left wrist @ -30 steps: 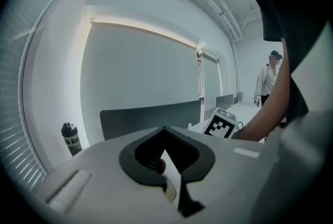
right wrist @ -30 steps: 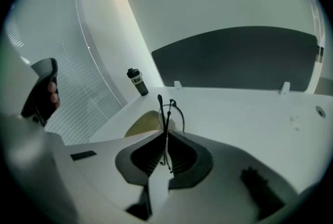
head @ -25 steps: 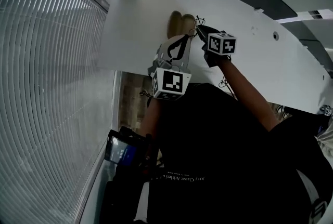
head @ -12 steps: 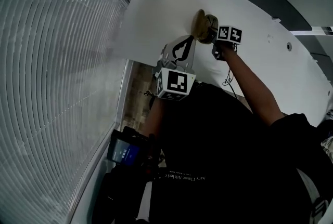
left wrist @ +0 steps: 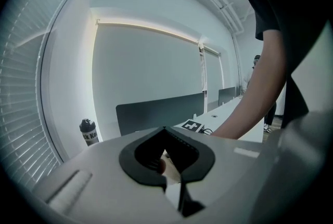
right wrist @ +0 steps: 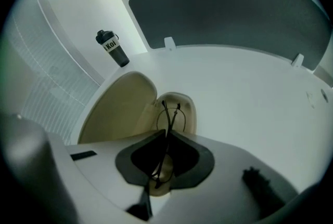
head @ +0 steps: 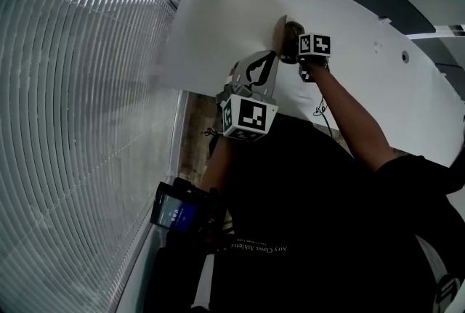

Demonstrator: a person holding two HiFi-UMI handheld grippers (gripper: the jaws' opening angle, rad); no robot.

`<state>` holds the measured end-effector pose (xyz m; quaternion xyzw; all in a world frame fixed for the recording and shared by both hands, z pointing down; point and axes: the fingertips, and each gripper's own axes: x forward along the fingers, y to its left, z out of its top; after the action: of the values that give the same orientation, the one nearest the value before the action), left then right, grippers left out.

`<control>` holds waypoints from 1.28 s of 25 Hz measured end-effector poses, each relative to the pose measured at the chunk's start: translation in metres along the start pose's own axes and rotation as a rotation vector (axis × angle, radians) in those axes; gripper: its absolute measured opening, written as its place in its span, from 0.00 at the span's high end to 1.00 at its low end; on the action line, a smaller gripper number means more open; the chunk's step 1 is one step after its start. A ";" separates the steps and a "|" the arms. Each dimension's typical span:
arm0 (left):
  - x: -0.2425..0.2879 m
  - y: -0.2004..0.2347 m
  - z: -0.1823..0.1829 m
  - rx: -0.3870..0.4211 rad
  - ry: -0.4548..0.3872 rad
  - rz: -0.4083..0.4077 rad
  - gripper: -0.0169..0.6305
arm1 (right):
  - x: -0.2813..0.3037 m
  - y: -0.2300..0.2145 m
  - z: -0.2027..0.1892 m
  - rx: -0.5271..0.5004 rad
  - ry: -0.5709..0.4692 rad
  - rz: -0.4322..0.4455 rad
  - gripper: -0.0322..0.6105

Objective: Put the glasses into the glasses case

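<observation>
**A:** Right gripper (right wrist: 167,133) is over the open glasses case (right wrist: 188,106), jaws pinched tight on the thin wire glasses (right wrist: 167,114). They hang right at the case's hollow. Whether they touch it, I can't tell.

**B:** The lid's tipped back to the left, so the mouth is free. Gripping the frame at the near end lets the rest reach out over the tray.

**A:** And the left gripper (left wrist: 165,129)?

**B:** Jaws together, nothing in them, held near the edge of the counter (head: 218,21), short of the case. I'd guess it's ready to steady the case or fold the lid.

**A:** The bottle (right wrist: 112,47) stands well apart at the far corner, so it's no bother.

**B:** The glasses aren't seated yet, I reckon. This calls for a gentle lowering, then release.
</observation>
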<state>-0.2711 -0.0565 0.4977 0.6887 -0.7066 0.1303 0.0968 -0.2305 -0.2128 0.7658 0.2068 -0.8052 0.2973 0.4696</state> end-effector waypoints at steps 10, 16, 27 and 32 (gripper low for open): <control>0.040 -0.049 0.009 0.010 0.026 -0.154 0.96 | -0.039 -0.043 -0.053 0.024 0.012 -0.054 0.93; 0.064 -0.096 0.013 0.026 0.032 -0.245 0.96 | -0.075 -0.092 -0.104 0.112 0.000 -0.099 0.93; 0.098 -0.161 0.010 0.057 0.083 -0.364 0.96 | -0.108 -0.136 -0.147 0.240 -0.032 -0.069 0.93; 0.107 -0.151 0.005 -0.021 0.106 -0.340 0.96 | -0.112 -0.128 -0.143 0.205 -0.049 -0.022 0.93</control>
<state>-0.1236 -0.1621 0.5340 0.7894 -0.5752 0.1408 0.1618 -0.0083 -0.2053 0.7584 0.2699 -0.7793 0.3679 0.4295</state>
